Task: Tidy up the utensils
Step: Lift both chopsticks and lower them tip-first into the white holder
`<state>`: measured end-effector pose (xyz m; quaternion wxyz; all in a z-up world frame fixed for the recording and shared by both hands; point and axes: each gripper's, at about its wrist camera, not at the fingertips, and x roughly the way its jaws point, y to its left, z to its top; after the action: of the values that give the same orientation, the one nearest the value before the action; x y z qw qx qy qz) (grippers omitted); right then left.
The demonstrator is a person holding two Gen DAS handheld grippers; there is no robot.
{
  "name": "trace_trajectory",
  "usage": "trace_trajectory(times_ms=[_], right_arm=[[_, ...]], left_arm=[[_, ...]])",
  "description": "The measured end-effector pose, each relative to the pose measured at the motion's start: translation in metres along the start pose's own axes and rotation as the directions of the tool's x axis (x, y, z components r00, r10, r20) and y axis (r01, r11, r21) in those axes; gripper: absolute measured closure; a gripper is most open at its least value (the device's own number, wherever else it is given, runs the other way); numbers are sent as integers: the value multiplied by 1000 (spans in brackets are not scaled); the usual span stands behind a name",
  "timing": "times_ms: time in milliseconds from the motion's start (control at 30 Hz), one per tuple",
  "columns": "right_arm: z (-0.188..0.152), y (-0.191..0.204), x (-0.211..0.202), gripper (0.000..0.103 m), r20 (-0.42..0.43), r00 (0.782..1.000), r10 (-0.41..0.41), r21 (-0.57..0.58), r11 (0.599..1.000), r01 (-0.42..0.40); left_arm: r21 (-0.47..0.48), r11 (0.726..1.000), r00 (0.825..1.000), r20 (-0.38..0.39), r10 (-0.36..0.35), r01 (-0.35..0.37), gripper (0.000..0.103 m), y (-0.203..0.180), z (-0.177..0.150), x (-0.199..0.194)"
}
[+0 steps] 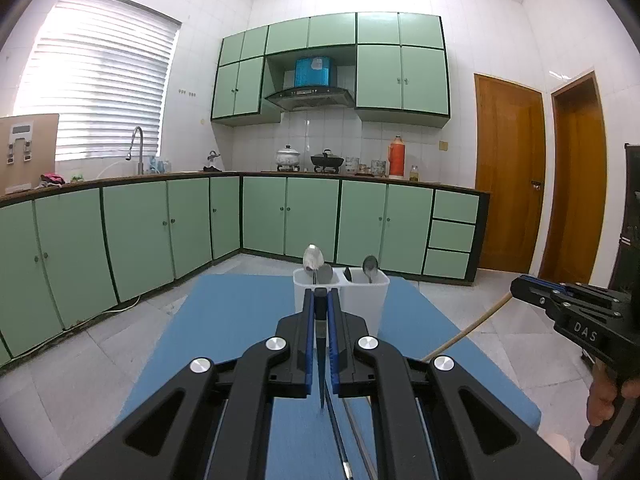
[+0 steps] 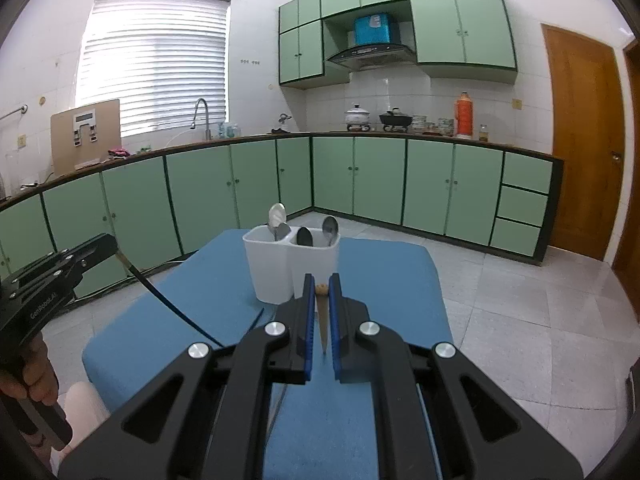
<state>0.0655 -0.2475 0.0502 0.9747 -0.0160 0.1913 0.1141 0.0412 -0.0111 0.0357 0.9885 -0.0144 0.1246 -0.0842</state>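
Note:
A white two-compartment holder [image 1: 362,304] [image 2: 272,276] stands at the far end of the blue table [image 1: 240,340] [image 2: 384,280]. Spoons [image 1: 313,258] [image 2: 277,214] stick up from both compartments. My left gripper [image 1: 320,293] is shut on a black chopstick [image 1: 321,360], held above the table just short of the holder. The right wrist view shows this gripper [image 2: 109,241] at the left, with the black chopstick [image 2: 168,304] slanting down from it. My right gripper [image 2: 321,280] is shut on a wooden chopstick [image 2: 322,320], also near the holder. In the left wrist view it [image 1: 515,286] comes in from the right, the wooden chopstick [image 1: 464,332] trailing down.
More thin utensils [image 1: 352,440] lie on the blue table under my left gripper. Green cabinets [image 1: 140,236] and a worktop with pots [image 1: 287,156] run along the far walls. Tiled floor [image 1: 500,340] surrounds the table. Wooden doors [image 1: 508,172] stand at the right.

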Motion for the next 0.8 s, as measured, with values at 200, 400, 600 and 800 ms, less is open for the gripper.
trace_trajectory(times_ms=[200,400,600,800], right_arm=[[17,1,6,97,-17,999,33,-7,999,-33],[35,2,9,97,-22,999,46,-32,998,-47],[61,3,3,97,-1,998,56,-68,996,-56],[103,1,-12,97,74,995,72,-82,994,-66]], left_arm=[[-3,1000,1000,-2,-9,9,97,8,14,8],[-9,1000,1000,-2,-22,21,97,14,24,14],[-6,1000,999,38,-27,27,97,18,39,11],[6,999,992,121,-34,33,97,18,75,4]])
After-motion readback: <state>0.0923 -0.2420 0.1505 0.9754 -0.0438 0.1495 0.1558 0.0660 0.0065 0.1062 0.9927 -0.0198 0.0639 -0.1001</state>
